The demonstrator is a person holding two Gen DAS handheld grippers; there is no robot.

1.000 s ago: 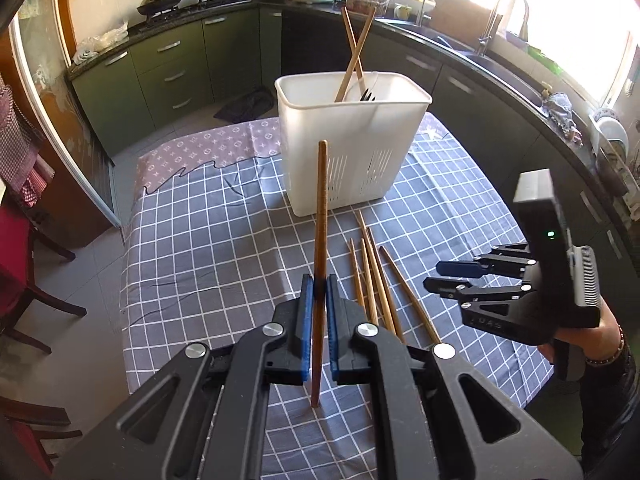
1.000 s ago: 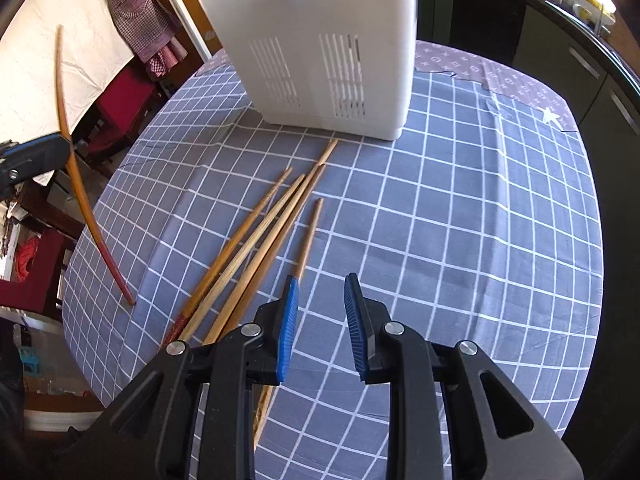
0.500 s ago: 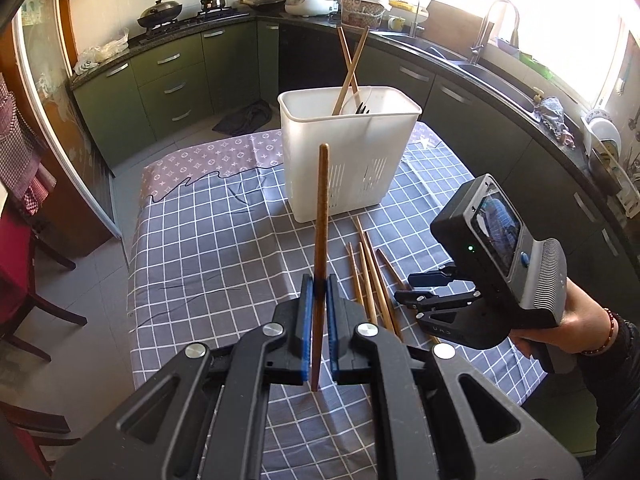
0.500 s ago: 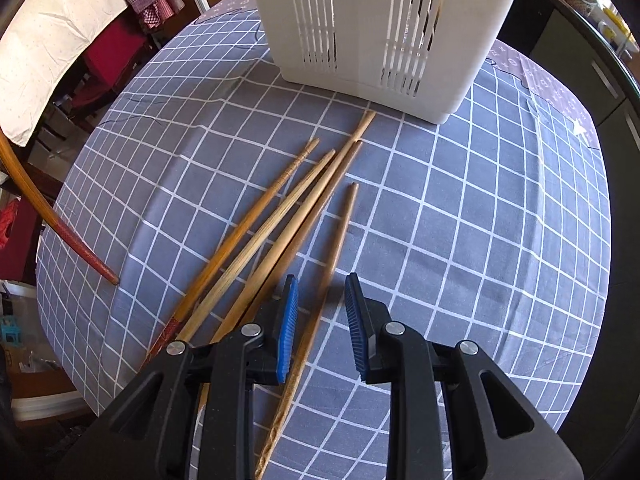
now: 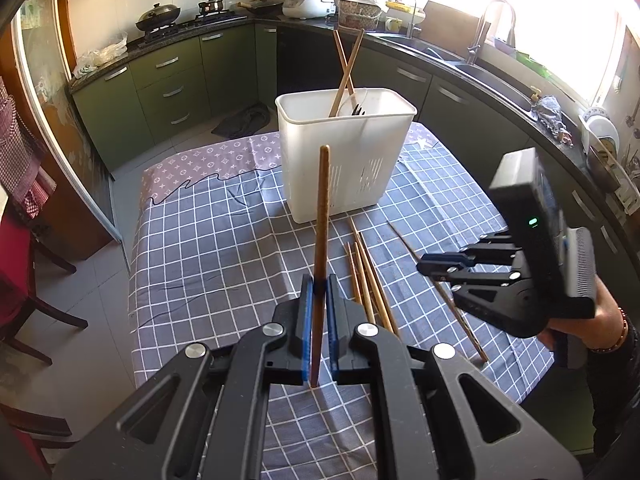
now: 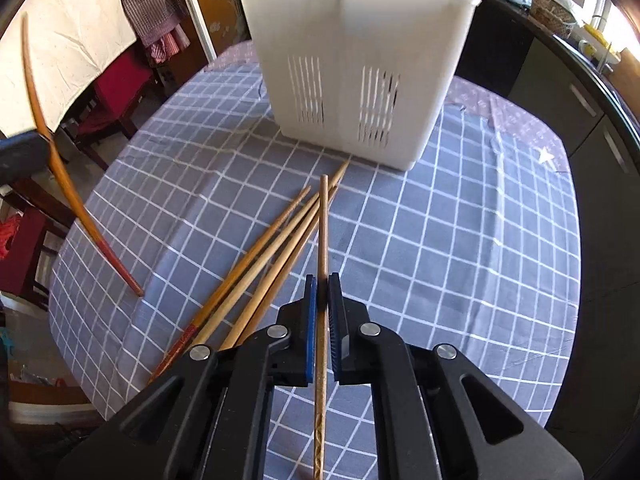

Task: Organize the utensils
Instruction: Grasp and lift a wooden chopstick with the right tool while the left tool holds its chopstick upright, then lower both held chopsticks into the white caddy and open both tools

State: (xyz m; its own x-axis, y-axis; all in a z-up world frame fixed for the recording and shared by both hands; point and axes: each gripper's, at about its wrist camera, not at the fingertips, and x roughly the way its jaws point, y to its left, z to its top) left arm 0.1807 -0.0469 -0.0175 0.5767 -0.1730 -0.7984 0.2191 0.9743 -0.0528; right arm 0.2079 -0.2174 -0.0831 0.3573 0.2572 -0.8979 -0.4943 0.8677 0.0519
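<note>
Wooden chopstick [image 6: 322, 240] between right jaws, right-wrist view.

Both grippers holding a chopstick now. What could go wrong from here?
1. Right gripper, jaws just closed, pinches its chopstick by a thin edge; it may swivel or slip.
2. That stick crosses the three loose chopsticks; lifting could scatter them.
3. Left gripper grips its chopstick low; it may miss the bin.
</note>
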